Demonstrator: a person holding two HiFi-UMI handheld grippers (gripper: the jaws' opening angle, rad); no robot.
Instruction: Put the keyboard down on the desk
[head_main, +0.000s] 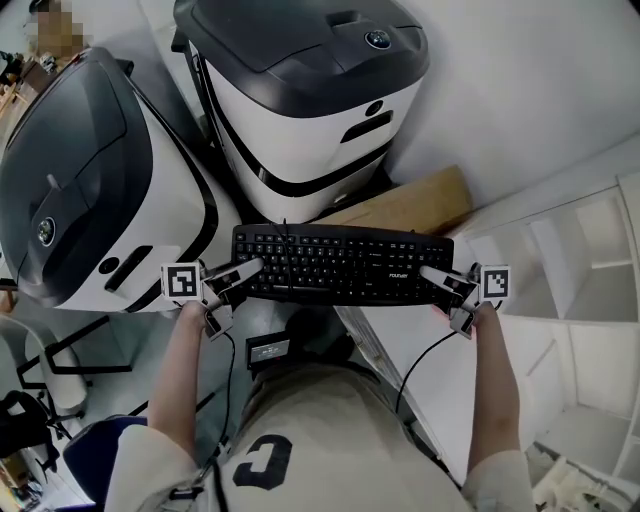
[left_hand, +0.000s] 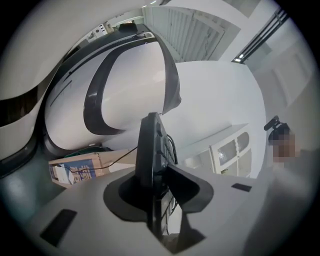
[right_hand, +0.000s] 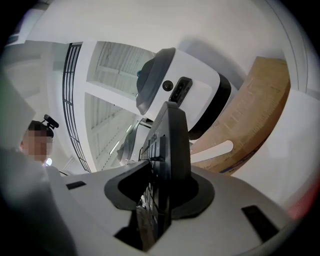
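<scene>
Head view shows a long black plastic keyboard (head_main: 340, 264) held up in the air, flat, with its keys facing up. It hangs near the left edge of the flat white desk (head_main: 420, 335) and does not seem to be set down yet. The left gripper (head_main: 240, 272) pinches the keyboard's left end and the right gripper (head_main: 435, 277) pinches its right end. Both gripper views show the jaws pressed on its thin edge. A brown cardboard box (head_main: 410, 205) lies just past it, on the far side.

The keyboard looks light and stiff, so it should not sag when held by its two ends. Its plastic looks smooth and may slip, so both pinches need to be firm and level. Keys can get pushed, so the frame is the best place to hold. A thin black cord (left_hand: 120, 156) by the box could snag.
</scene>
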